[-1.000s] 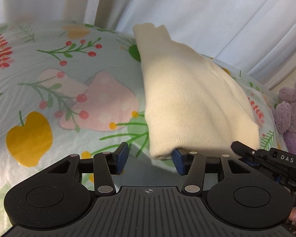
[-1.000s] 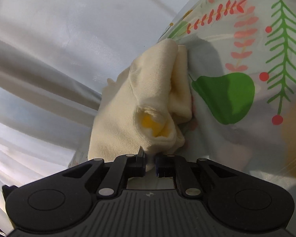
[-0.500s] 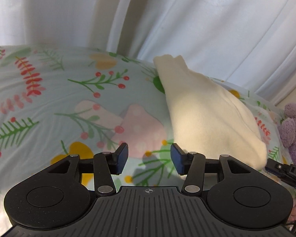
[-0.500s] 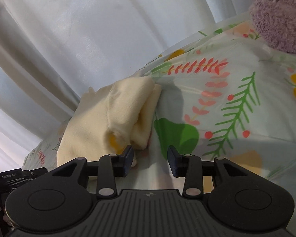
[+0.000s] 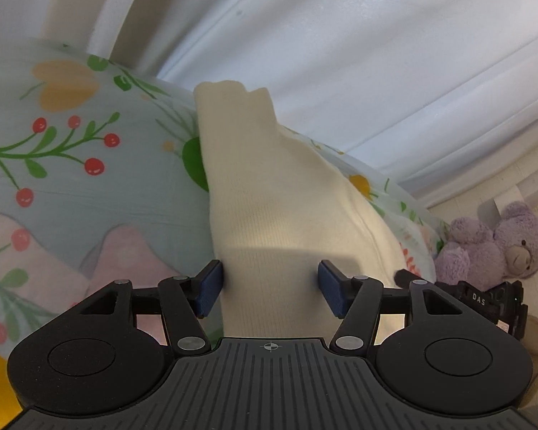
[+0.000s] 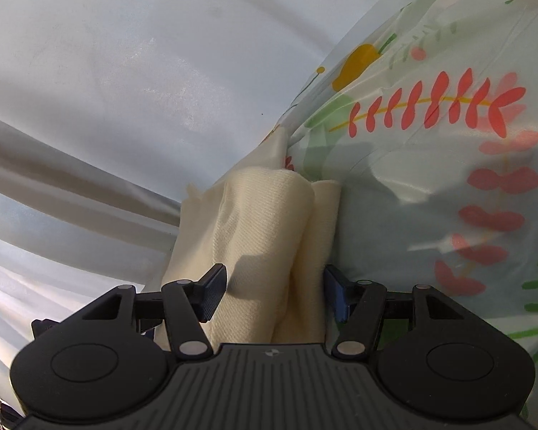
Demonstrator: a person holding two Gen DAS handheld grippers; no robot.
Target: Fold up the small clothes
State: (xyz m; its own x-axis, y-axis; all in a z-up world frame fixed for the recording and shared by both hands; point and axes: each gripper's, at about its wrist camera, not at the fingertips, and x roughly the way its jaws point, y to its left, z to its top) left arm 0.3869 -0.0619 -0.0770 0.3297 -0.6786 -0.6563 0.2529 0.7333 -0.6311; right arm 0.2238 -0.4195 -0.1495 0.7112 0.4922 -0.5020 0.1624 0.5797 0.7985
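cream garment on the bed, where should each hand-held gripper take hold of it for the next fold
Grip the two near ends of the cream garment. It lies as a long folded strip, and each open hand-held gripper already straddles an end: the left hand-held gripper at the smooth folded edge, the right hand-held gripper at the layered end. Come in low along the floral sheet, pinching all layers.

A white pleated curtain hangs behind a surface covered by a pale sheet printed with berries, leaves and fruit, while a purple teddy bear sits at its far right edge.
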